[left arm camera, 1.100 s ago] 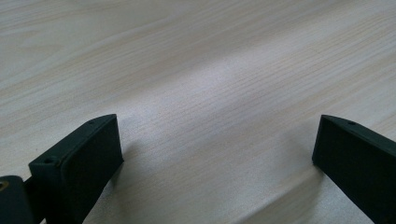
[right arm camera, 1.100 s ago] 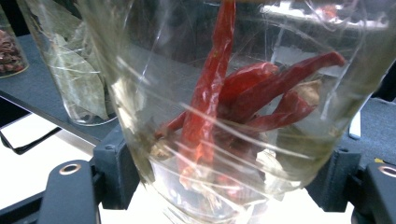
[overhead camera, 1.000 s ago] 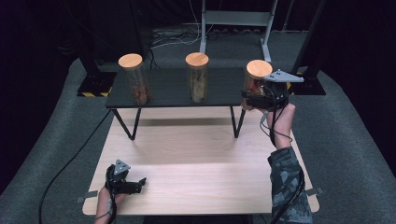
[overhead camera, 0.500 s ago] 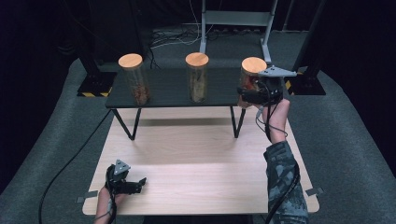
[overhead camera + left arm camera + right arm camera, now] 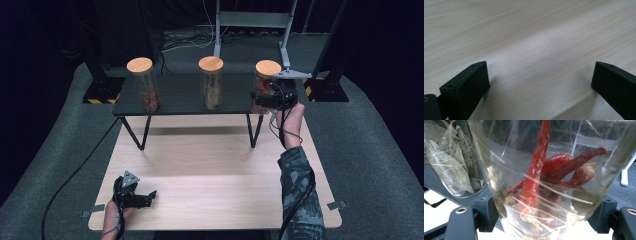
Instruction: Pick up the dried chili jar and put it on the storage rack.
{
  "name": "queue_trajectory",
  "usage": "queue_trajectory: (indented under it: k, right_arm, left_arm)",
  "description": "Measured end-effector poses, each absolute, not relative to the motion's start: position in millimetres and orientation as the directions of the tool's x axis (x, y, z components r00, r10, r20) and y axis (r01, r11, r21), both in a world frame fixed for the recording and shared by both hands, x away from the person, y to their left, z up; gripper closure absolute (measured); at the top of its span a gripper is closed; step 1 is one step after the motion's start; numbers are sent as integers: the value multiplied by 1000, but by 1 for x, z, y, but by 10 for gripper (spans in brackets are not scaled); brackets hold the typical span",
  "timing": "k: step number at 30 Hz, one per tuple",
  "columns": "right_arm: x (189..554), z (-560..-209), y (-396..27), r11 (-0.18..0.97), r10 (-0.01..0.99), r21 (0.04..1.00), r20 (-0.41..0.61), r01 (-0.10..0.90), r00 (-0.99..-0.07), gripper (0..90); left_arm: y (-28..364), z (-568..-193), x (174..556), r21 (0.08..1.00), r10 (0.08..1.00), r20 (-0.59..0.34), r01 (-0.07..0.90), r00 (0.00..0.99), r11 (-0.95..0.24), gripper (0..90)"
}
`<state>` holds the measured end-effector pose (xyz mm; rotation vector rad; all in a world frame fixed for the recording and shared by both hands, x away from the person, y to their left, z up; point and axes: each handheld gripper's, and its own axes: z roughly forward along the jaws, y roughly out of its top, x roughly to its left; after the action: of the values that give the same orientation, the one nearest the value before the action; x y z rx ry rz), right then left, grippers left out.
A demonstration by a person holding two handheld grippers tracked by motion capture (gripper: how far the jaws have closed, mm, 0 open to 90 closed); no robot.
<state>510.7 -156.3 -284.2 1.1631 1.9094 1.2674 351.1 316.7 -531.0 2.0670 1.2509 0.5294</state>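
I had the right gripper (image 5: 265, 97) clamped on the chili jar (image 5: 544, 177) and slid it inward along the shelf (image 5: 180, 95); left gripper (image 5: 539, 82) rested spread.

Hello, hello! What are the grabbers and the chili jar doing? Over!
Right gripper shut on chili jar at shelf edge. Left gripper open, on the table. Leaf jar close beside.
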Motion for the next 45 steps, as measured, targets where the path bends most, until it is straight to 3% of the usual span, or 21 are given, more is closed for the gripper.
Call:
queue_trajectory:
  k: [45]
  right_arm:
    - [528, -285, -147, 164, 895, 918, 15, 360, -446, 240]
  left_arm:
    - [317, -531, 351, 712, 887, 7, 621, 461, -328, 7]
